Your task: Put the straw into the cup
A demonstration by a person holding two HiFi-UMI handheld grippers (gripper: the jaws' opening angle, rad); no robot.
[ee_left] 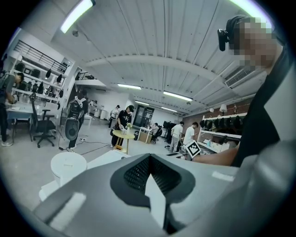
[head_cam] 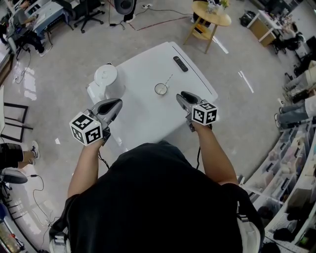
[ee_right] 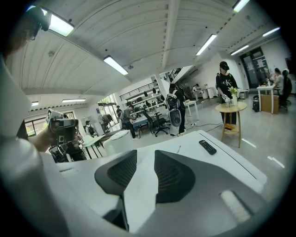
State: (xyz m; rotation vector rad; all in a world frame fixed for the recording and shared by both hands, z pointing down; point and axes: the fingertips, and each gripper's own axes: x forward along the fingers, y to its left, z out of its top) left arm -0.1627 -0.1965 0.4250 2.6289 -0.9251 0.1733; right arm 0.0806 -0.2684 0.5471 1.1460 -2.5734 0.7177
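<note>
On a white table (head_cam: pixel 143 113), a thin straw (head_cam: pixel 169 79) lies flat just beyond a small cup (head_cam: pixel 161 89). The left tongs (head_cam: pixel 117 102) are closed and empty. The right tongs (head_cam: pixel 181 95), near the cup, are slightly parted and empty. The straw looks light and easily crushed, so it is probably best pinched gently mid-length.

The head camera looks steeply down from high above onto the white counter (head_cam: pixel 143 113). The left gripper (head_cam: pixel 117 103) camera sits low and close behind its jaws, tipped up, facing across the room. The right gripper (head_cam: pixel 181 95) camera faces along the counter. All three views share the counter and the round yellow table (head_cam: pixel 211 14).
</note>
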